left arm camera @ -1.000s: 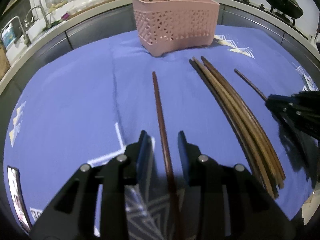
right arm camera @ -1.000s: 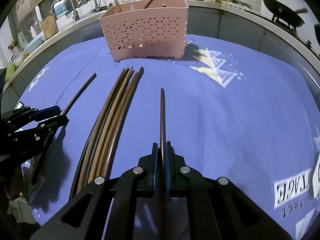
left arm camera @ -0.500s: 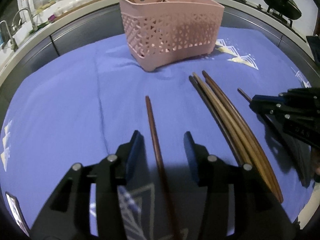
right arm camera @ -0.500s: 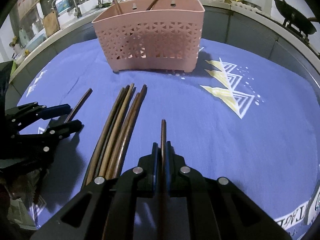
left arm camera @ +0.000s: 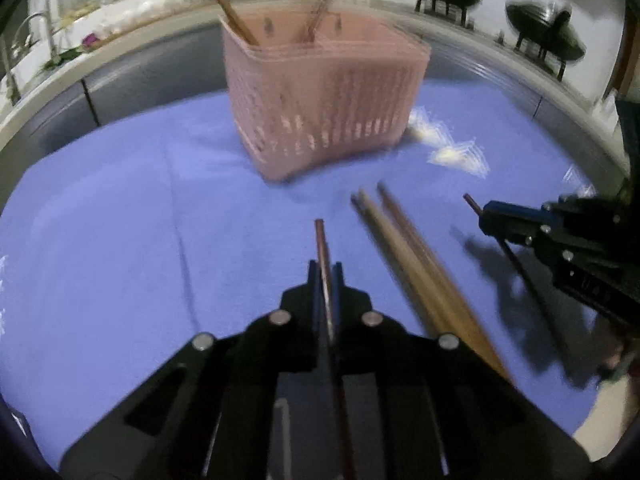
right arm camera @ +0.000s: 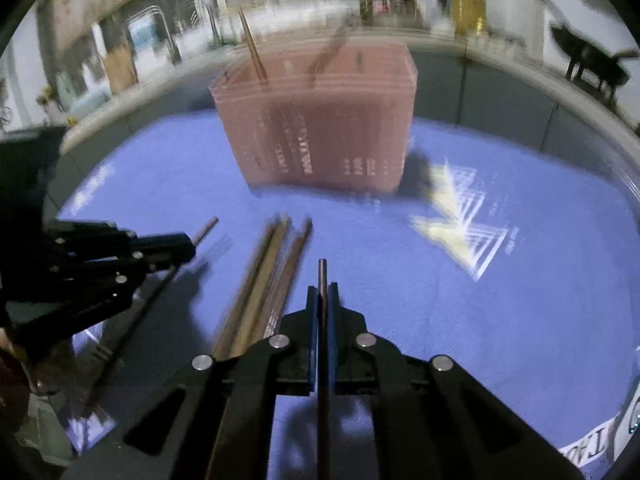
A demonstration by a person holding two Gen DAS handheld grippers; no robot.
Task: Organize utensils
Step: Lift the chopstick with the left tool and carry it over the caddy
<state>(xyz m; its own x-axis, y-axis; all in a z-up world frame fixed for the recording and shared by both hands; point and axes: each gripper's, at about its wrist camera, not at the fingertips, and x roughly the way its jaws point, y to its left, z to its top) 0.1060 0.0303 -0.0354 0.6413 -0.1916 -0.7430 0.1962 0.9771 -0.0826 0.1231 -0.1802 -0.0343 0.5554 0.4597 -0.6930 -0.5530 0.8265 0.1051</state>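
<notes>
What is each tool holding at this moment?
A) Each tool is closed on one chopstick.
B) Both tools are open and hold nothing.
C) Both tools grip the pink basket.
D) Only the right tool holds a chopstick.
A: the left tool is closed on a dark chopstick, and the right tool on another chopstick; the pink basket stands untouched beyond them.

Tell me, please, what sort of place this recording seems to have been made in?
Most likely a home kitchen: a black wok on a stove stand sits on the counter behind, a metal sink tap stands at the far left, and a tall bottle of yellow cooking oil is behind the pink perforated plastic utensil basket.
</notes>
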